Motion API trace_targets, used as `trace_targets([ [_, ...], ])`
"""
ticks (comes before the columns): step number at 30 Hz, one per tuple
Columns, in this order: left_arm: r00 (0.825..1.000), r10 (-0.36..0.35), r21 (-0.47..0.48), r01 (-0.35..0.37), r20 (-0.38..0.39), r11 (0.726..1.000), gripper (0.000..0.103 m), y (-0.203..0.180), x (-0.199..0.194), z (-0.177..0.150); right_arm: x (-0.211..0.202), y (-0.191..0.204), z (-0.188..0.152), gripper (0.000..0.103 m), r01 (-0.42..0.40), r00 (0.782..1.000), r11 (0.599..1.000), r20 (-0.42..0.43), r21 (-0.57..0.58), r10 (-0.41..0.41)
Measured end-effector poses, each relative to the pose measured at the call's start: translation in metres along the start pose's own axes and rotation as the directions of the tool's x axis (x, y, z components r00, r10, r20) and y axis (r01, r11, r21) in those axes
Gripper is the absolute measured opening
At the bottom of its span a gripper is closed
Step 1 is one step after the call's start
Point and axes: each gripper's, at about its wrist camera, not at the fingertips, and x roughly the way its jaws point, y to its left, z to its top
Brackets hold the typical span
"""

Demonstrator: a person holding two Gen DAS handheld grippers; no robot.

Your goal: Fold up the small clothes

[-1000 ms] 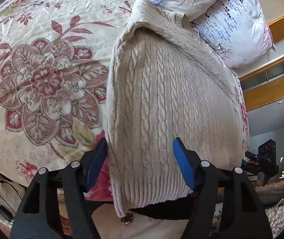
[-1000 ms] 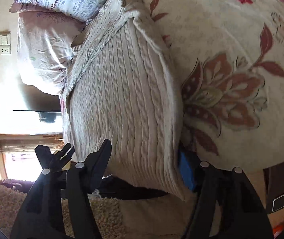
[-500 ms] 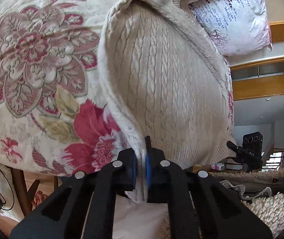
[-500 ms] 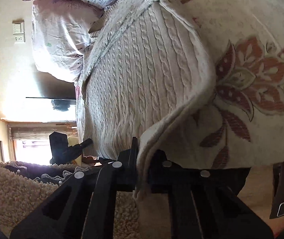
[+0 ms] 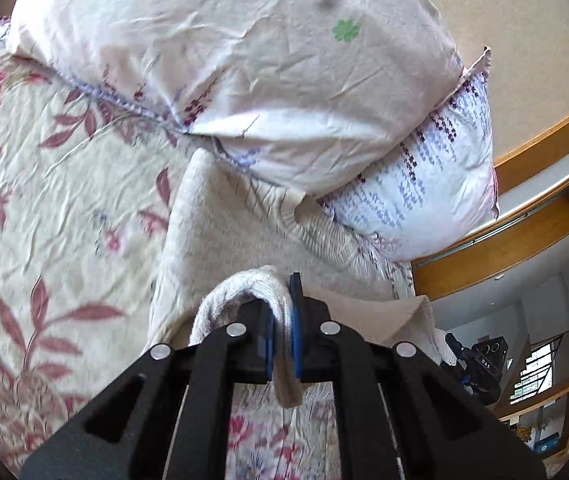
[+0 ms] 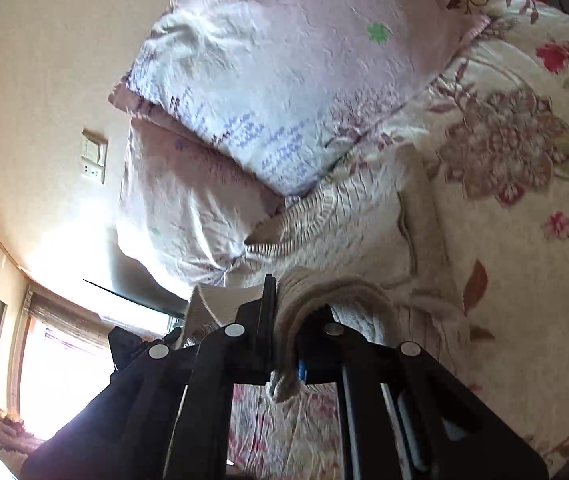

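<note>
A cream cable-knit sweater (image 5: 220,236) lies on a floral bedspread (image 5: 64,216), its ribbed collar (image 5: 316,236) against the pillows. My left gripper (image 5: 282,320) is shut on the sweater's hem, which drapes over the left finger and hangs below the jaws. My right gripper (image 6: 284,316) is shut on the other hem corner of the sweater (image 6: 348,232); the knit loops over its right finger. Both hems are lifted and held above the sweater's upper part, near the collar (image 6: 304,216). The sweater's lower body is hidden under the grippers.
Two stacked pillows (image 5: 244,60) lie just beyond the collar; they also show in the right wrist view (image 6: 284,80). A wooden headboard ledge (image 5: 524,208) runs at the right. A wall switch (image 6: 94,156) is on the wall. The bedspread (image 6: 524,200) extends to the right.
Both grippers closed on the sweater's hem corners, then lifted them and carried them forward toward the collar and pillows, doubling the sweater over itself.
</note>
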Motion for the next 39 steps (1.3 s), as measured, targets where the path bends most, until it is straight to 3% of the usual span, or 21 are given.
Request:
trace_targets([
  [4, 1.000, 0.031, -0.032, -0.031, 0.000, 0.999, 0.006, 0.004, 0.027, 0.020, 0.023, -0.004, 0.014, 0.009, 0.000, 1.000, 1.000, 0.030, 0.019, 0.000],
  [8, 0.999, -0.003, -0.114, 0.006, 0.032, 0.993, 0.006, 0.012, 0.038, 0.031, 0.035, -0.005, 0.027, 0.009, -0.026, 0.996, 0.997, 0.082, 0.068, 0.021],
  [11, 0.998, 0.001, -0.186, 0.009, 0.058, 0.983, 0.006, 0.025, 0.042, 0.040, 0.041, -0.017, 0.042, 0.009, 0.004, 0.992, 0.991, 0.128, 0.135, -0.021],
  [14, 0.999, 0.024, -0.239, -0.013, 0.044, 0.971, 0.006, 0.037, 0.055, 0.048, 0.058, -0.040, 0.053, 0.009, 0.046, 0.991, 0.974, 0.114, 0.220, -0.073],
  [24, 0.996, 0.085, -0.305, -0.081, -0.001, 0.949, 0.007, 0.051, 0.094, 0.062, 0.098, -0.077, 0.063, 0.009, 0.149, 0.980, 0.925, 0.070, 0.350, -0.185],
  [29, 0.997, 0.077, -0.401, -0.069, 0.005, 0.914, 0.009, 0.067, 0.106, 0.059, 0.111, -0.084, 0.062, 0.012, 0.192, 0.974, 0.907, 0.040, 0.374, -0.223],
  [31, 0.998, 0.066, -0.413, -0.051, 0.022, 0.909, 0.010, 0.068, 0.105, 0.062, 0.113, -0.080, 0.065, 0.022, 0.210, 0.971, 0.907, 0.027, 0.364, -0.236],
  [32, 0.998, 0.058, -0.413, -0.043, 0.024, 0.910, 0.016, 0.067, 0.105, 0.064, 0.114, -0.077, 0.066, 0.028, 0.213, 0.971, 0.912, 0.024, 0.350, -0.236],
  [34, 0.999, 0.039, -0.403, -0.021, 0.037, 0.915, 0.028, 0.066, 0.100, 0.068, 0.111, -0.063, 0.070, 0.066, 0.225, 0.968, 0.927, 0.042, 0.301, -0.249],
  [36, 0.997, 0.048, -0.383, -0.019, 0.066, 0.924, 0.049, 0.059, 0.092, 0.072, 0.107, -0.046, 0.073, 0.087, 0.265, 0.955, 0.931, 0.068, 0.251, -0.290],
  [38, 0.989, 0.089, -0.345, -0.045, 0.114, 0.938, 0.067, 0.052, 0.077, 0.074, 0.099, -0.034, 0.073, 0.087, 0.289, 0.944, 0.935, 0.099, 0.208, -0.314],
  [39, 0.986, 0.098, -0.322, -0.051, 0.132, 0.945, 0.068, 0.049, 0.069, 0.075, 0.097, -0.030, 0.072, 0.087, 0.294, 0.942, 0.935, 0.104, 0.198, -0.318],
])
